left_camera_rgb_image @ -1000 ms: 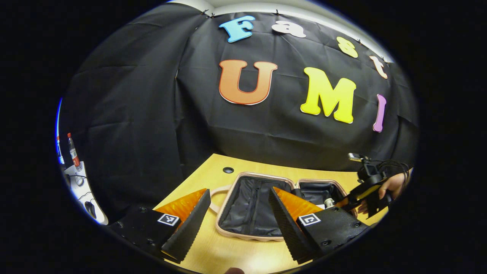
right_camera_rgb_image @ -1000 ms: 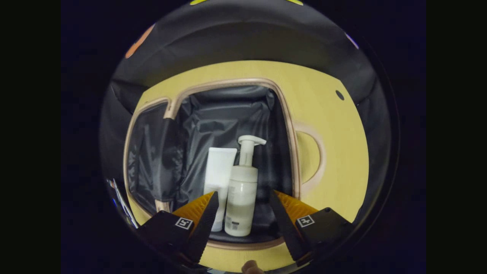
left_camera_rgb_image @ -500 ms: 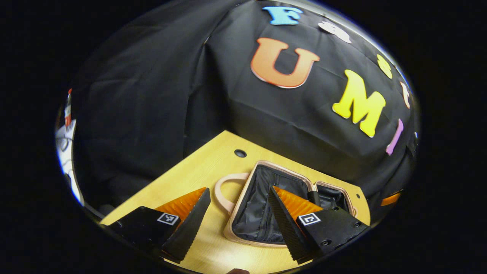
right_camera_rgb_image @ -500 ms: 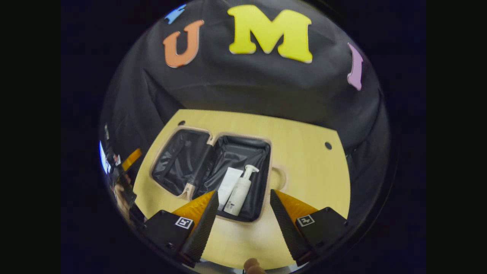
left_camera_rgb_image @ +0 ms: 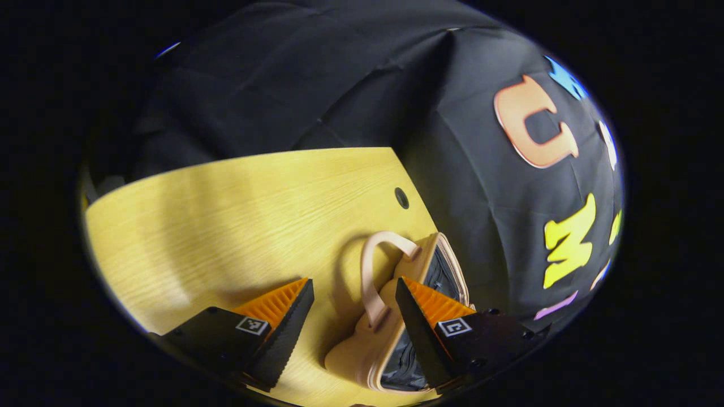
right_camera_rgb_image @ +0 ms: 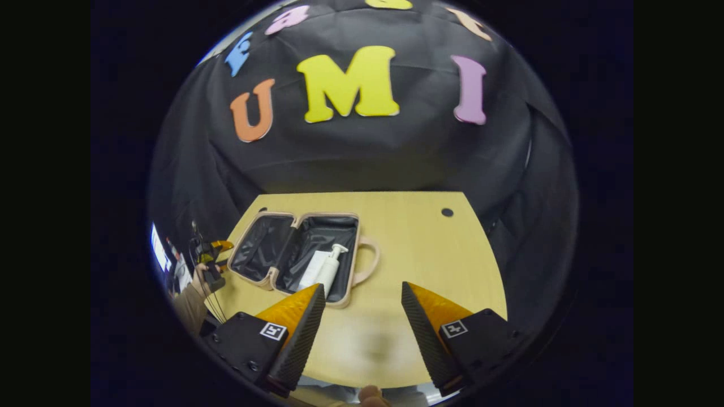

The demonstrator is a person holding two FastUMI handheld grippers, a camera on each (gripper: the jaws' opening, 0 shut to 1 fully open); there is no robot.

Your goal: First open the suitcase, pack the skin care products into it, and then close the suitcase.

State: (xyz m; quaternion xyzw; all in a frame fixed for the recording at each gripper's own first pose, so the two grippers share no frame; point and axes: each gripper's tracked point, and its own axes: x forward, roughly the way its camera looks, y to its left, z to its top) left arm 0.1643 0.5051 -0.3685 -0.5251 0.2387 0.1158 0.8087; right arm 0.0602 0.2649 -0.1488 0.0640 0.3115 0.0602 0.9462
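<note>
Pink suitcase [right_camera_rgb_image: 294, 257] lying open on the wooden table [right_camera_rgb_image: 430, 254], white tube [right_camera_rgb_image: 312, 270] and pump bottle [right_camera_rgb_image: 329, 269] side by side in its right half. Right gripper [right_camera_rgb_image: 362, 328] spread wide above bare table, holding nothing. Left gripper [left_camera_rgb_image: 353, 322] spread wide, straddling the suitcase handle [left_camera_rgb_image: 373, 271], not gripping.

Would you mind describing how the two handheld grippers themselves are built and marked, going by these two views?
Each gripper, left gripper and right gripper, has two wedge-shaped fingers with ridged inner faces, set on black blocks fixed with screws. Each block carries a small square black-and-white marker. In the right gripper view the other gripper shows farther off with thin dark cables hanging beside a sleeve.
</note>
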